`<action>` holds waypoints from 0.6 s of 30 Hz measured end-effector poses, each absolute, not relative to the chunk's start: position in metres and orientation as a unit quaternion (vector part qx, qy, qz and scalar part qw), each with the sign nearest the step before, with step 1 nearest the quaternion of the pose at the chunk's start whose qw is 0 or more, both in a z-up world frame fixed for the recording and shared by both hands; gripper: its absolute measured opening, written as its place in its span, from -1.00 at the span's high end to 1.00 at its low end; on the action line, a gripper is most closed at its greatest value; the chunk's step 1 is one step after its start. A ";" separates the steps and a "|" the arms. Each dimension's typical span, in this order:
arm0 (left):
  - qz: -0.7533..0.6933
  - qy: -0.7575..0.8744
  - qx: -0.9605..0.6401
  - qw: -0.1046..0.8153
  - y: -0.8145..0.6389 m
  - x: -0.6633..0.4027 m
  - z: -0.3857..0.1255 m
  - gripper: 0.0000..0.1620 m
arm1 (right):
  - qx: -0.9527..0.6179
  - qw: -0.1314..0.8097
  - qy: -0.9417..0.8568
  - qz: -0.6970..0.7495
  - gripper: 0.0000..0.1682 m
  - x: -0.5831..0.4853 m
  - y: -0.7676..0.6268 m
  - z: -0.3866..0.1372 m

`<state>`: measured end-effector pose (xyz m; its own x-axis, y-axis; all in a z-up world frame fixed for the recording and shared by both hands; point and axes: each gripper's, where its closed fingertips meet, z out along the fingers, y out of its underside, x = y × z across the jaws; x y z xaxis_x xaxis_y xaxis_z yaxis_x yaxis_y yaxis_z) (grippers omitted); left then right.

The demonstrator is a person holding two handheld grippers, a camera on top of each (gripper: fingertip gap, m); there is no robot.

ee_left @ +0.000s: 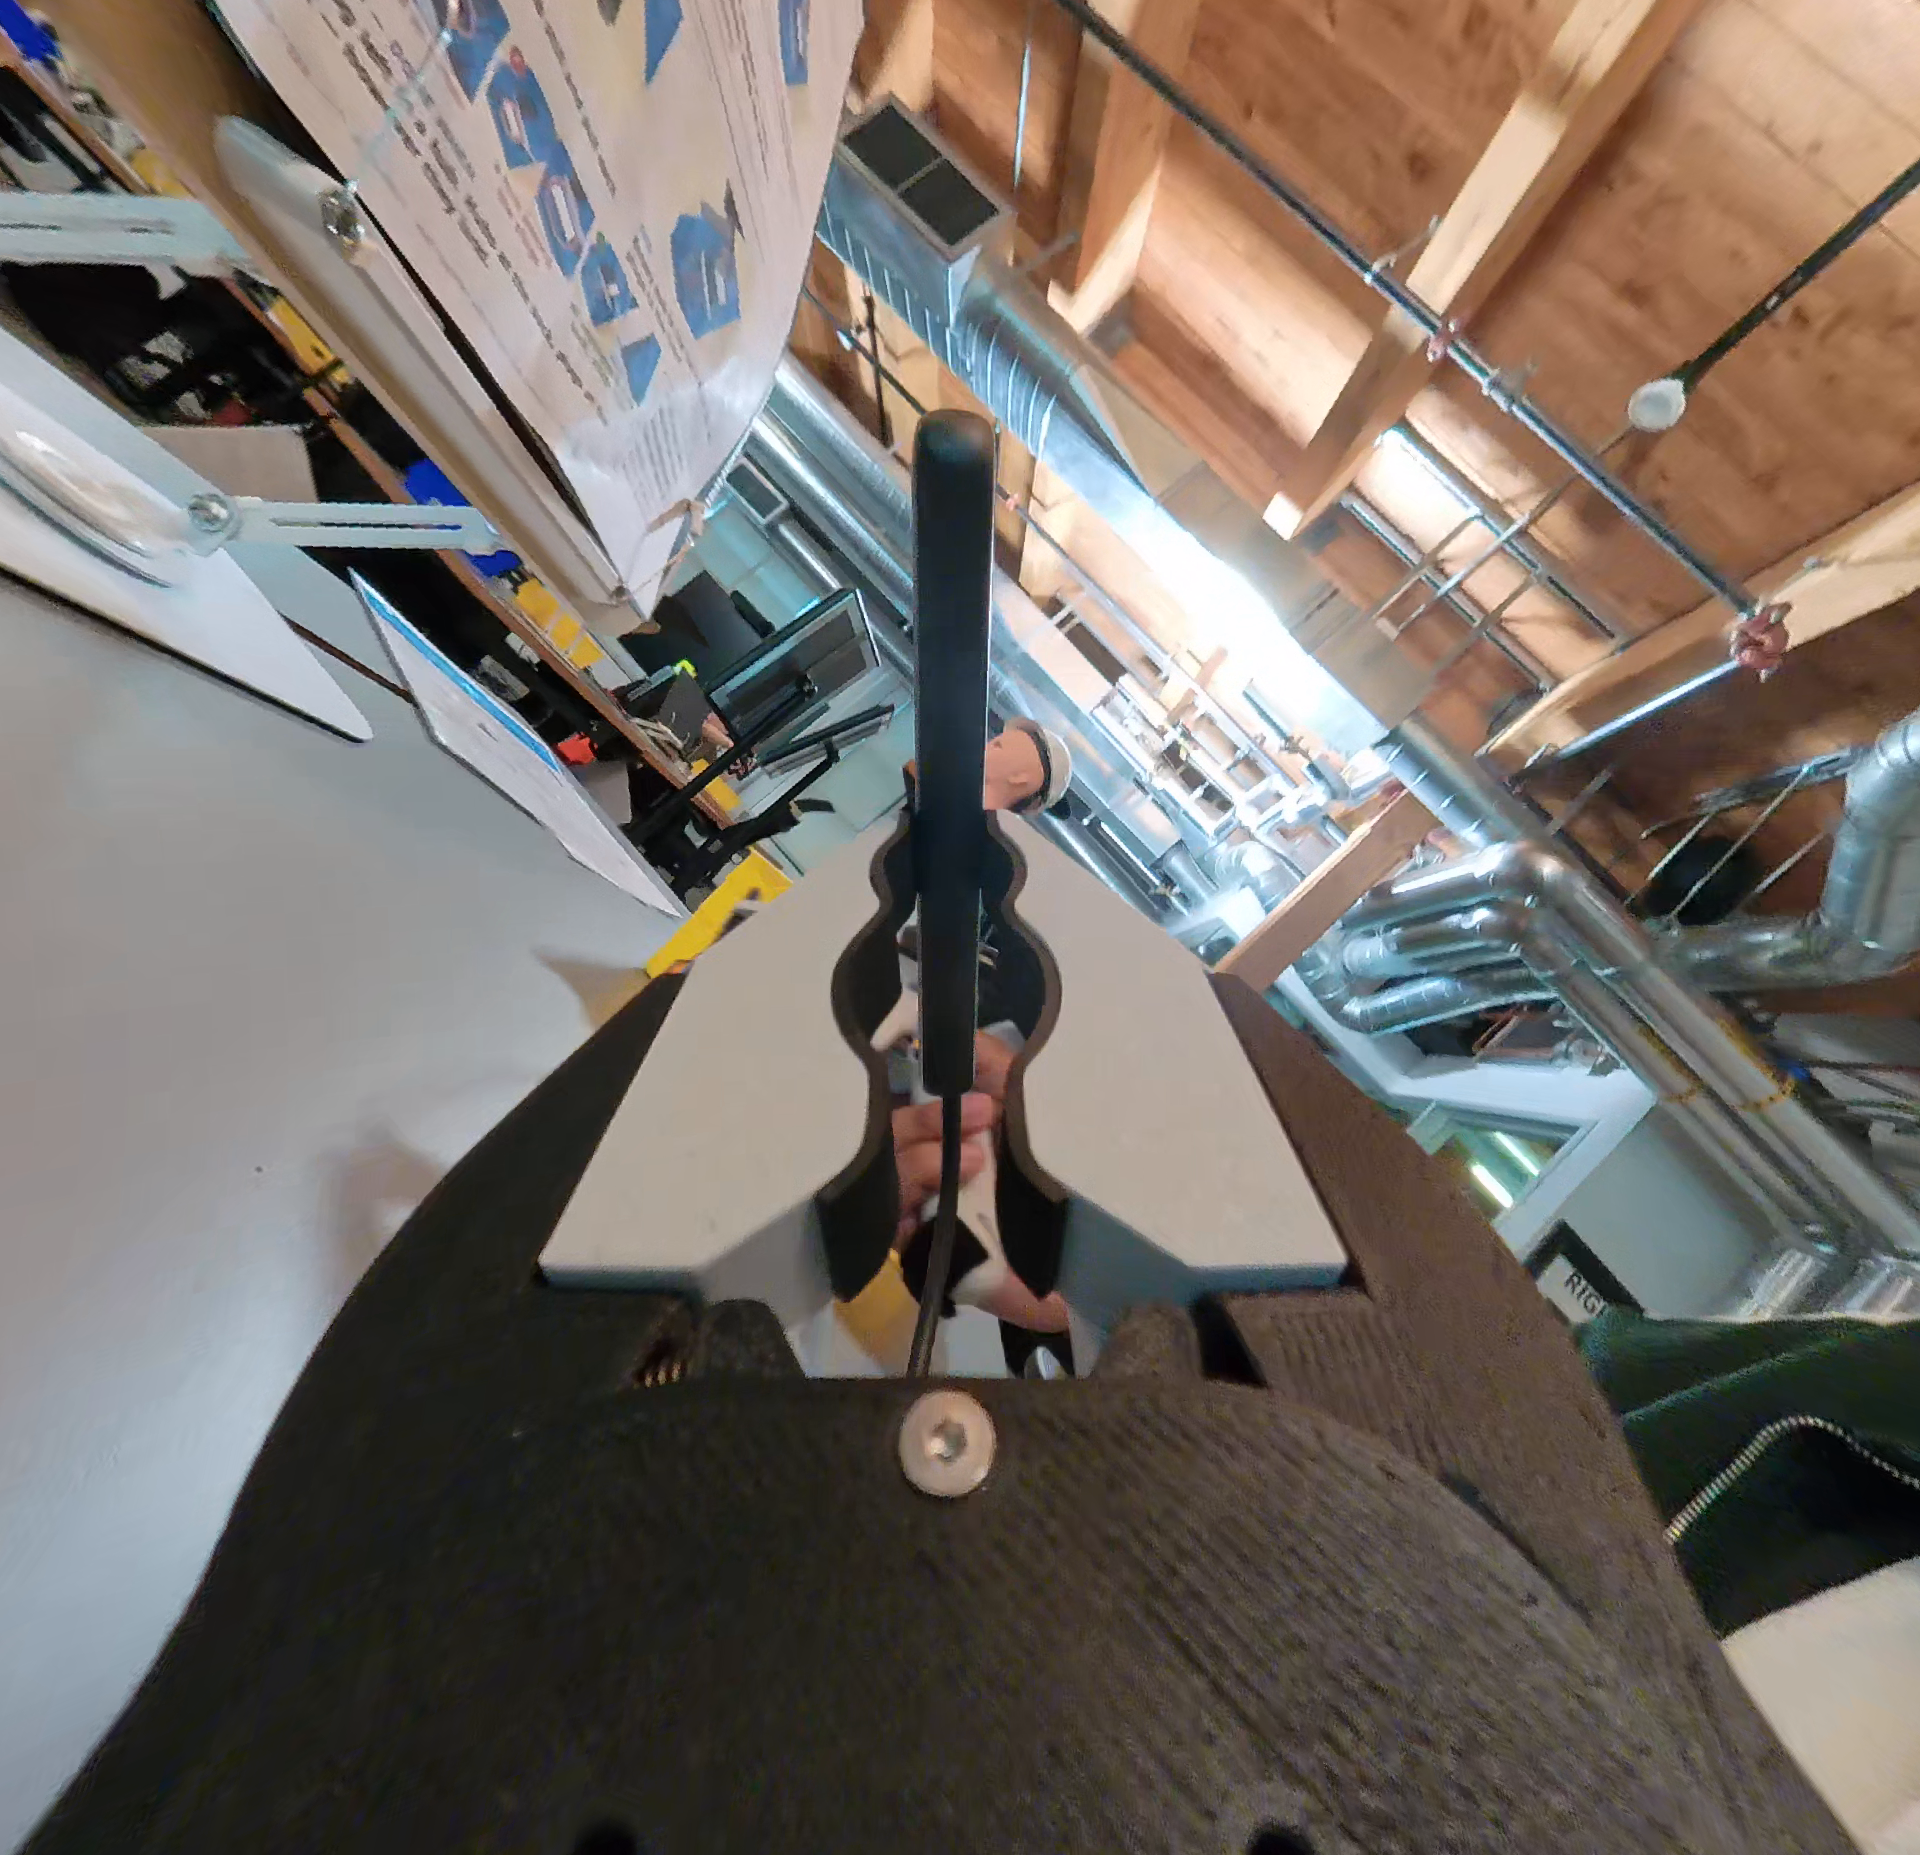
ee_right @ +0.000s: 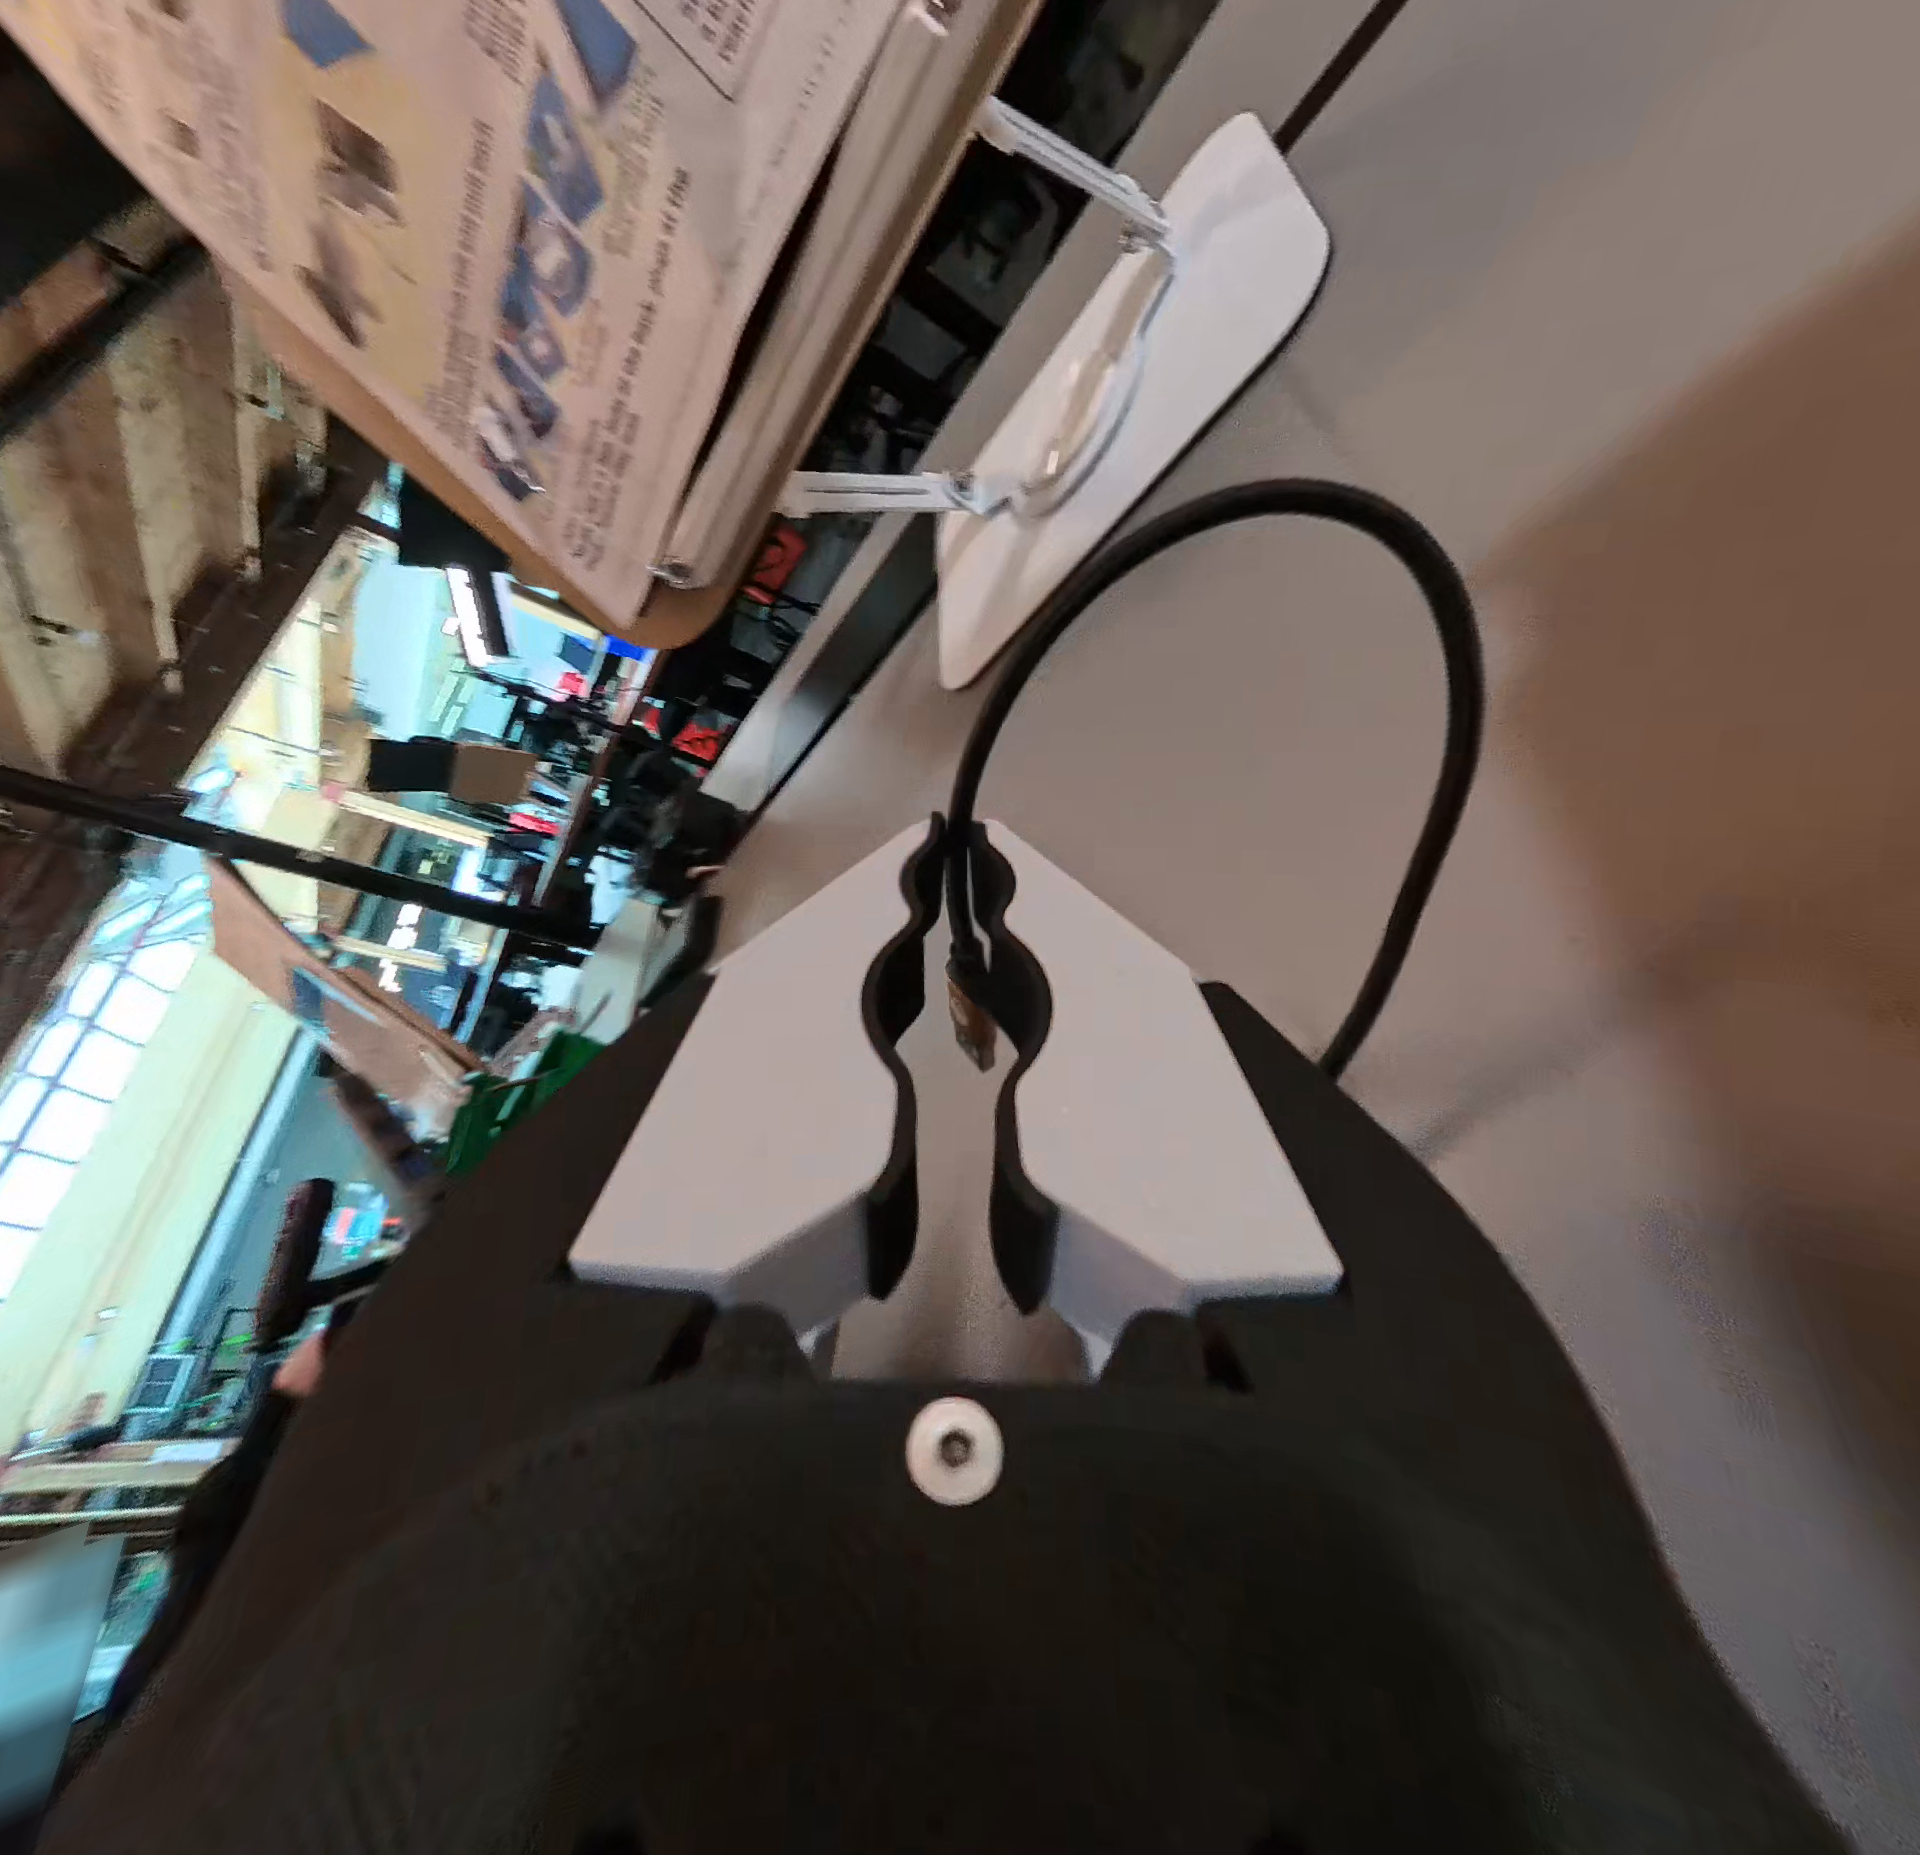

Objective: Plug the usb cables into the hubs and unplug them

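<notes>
Left tongs (ee_left: 951, 849) clamped on a slim black USB hub (ee_left: 954, 662), held edge-on and upright above the fingertips, its thin cable (ee_left: 935, 1244) trailing back between the fingers. Right tongs (ee_right: 961, 849) pinched on the black USB cable (ee_right: 1434, 662) just behind its plug (ee_right: 971, 1016), the cord looping out over the grey tabletop (ee_right: 1558, 351) near a white stand base (ee_right: 1226, 278).

Left gripper (ee_left: 948, 849): tilted up toward the ceiling, the USB hub (ee_left: 954, 683) clamped edge-on between its fingertips, sticking out beyond them.
Hub lead (ee_left: 940, 1244): trailed back between the fingers toward the camera.
Right gripper (ee_right: 961, 870): held over the table (ee_right: 1558, 870), the USB cable (ee_right: 1351, 579) pinched at the tips, plug (ee_right: 971, 1026) pointed back between the fingers.
Cable loop: arched ahead, then down the right side.
Stand base (ee_right: 1226, 278): seen on the table beyond the loop, the poster board (ee_right: 468, 247) above and left.
</notes>
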<state>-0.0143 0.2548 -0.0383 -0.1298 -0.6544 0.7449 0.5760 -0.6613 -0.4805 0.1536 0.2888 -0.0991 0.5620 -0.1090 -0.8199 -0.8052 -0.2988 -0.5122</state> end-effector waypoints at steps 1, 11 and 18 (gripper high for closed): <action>-0.752 0.043 -0.516 0.408 0.253 -0.012 -0.038 0.89 | -0.736 0.494 0.314 0.339 0.95 0.154 0.294 -0.107; -0.764 0.022 -0.515 0.388 0.259 -0.019 -0.040 0.89 | -0.787 0.397 0.110 0.460 0.24 0.096 0.269 -0.121; -0.779 0.022 -0.506 0.371 0.255 -0.014 -0.040 0.89 | -0.845 0.325 -0.324 0.276 0.26 0.097 0.265 -0.135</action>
